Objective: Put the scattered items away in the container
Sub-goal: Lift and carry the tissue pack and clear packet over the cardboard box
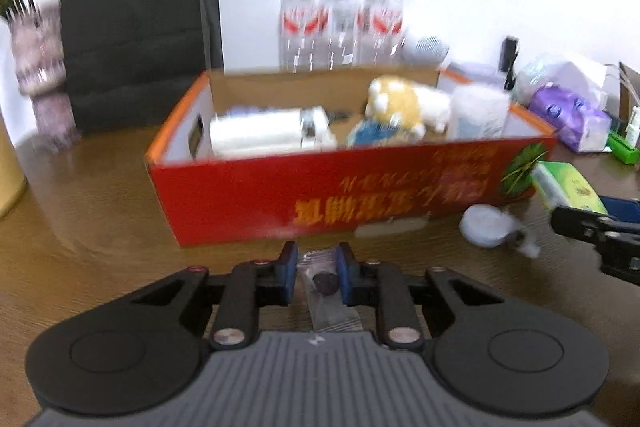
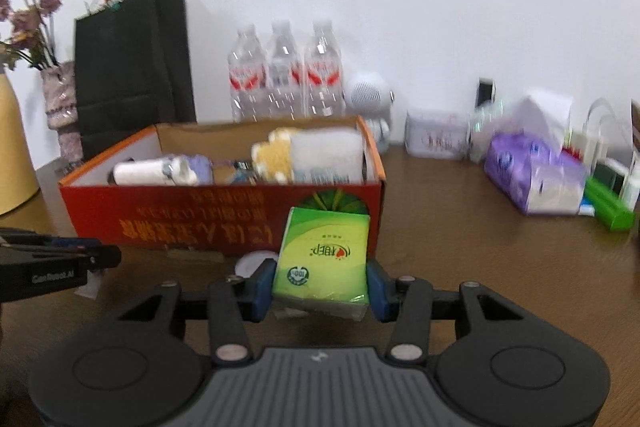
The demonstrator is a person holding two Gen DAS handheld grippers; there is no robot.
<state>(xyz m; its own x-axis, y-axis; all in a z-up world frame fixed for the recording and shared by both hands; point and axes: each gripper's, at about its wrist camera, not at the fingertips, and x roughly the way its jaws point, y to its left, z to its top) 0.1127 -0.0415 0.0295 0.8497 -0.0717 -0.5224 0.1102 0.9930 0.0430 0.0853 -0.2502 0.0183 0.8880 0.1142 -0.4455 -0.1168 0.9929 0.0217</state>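
The red cardboard box (image 1: pixel 248 195) stands open on the wooden table with a yellow-and-white plush toy (image 1: pixel 404 103), white rolls and other items inside. My left gripper (image 1: pixel 317 259) is shut on a clear plastic packet (image 1: pixel 325 285) with a dark round piece in it, just in front of the box's front wall. My right gripper (image 2: pixel 320 269) is shut on a green tissue pack (image 2: pixel 324 251), lifted off the table before the box (image 2: pixel 200 215) near its right end. A small white round item (image 1: pixel 486 225) lies on the table between the two grippers.
Behind the box stand a black paper bag (image 2: pixel 128 67), three water bottles (image 2: pixel 284 75) and a white speaker figure (image 2: pixel 370 99). A vase of dried flowers (image 2: pixel 60 99) is at left. Purple tissue packs (image 2: pixel 532 171), a green box (image 2: pixel 608 207) and clutter fill the right side.
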